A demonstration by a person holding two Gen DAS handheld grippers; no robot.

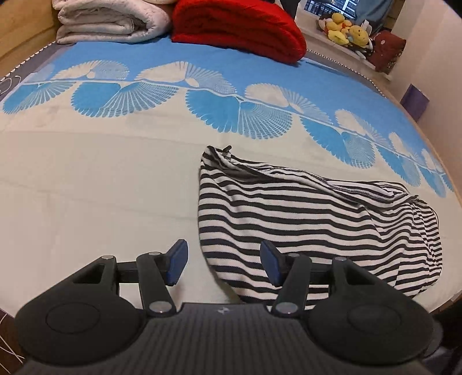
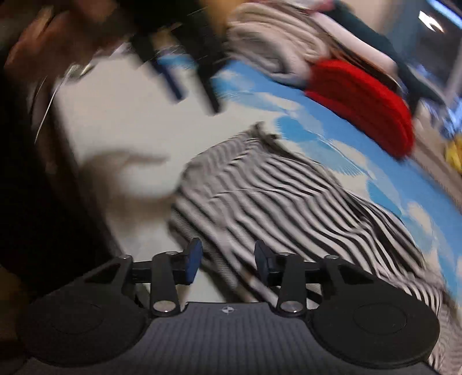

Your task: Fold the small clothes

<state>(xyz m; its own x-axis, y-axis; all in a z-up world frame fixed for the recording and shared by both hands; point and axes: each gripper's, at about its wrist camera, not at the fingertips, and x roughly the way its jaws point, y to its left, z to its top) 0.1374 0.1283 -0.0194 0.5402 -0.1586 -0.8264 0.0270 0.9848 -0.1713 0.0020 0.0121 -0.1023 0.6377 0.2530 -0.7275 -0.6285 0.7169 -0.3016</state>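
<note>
A black-and-white striped garment [image 1: 311,219] lies loosely bunched on the bed's cream and blue cover [image 1: 95,184]. My left gripper [image 1: 223,264] hovers over its near left edge, open, with nothing between the blue pads [image 1: 177,261]. In the blurred right wrist view, the striped garment [image 2: 288,202] spreads ahead and to the right. My right gripper [image 2: 227,262] is above its near edge with its jaws apart, and no cloth is pinched. The left gripper [image 2: 184,78] shows as a dark smear at the upper left, held by a hand [image 2: 43,43].
A folded red blanket [image 1: 239,28] and a folded grey-white quilt [image 1: 112,23] sit at the far end of the bed. Plush toys [image 1: 346,30] rest on a ledge beyond. The bed's right edge [image 1: 433,138] runs close to the garment, with a wall behind.
</note>
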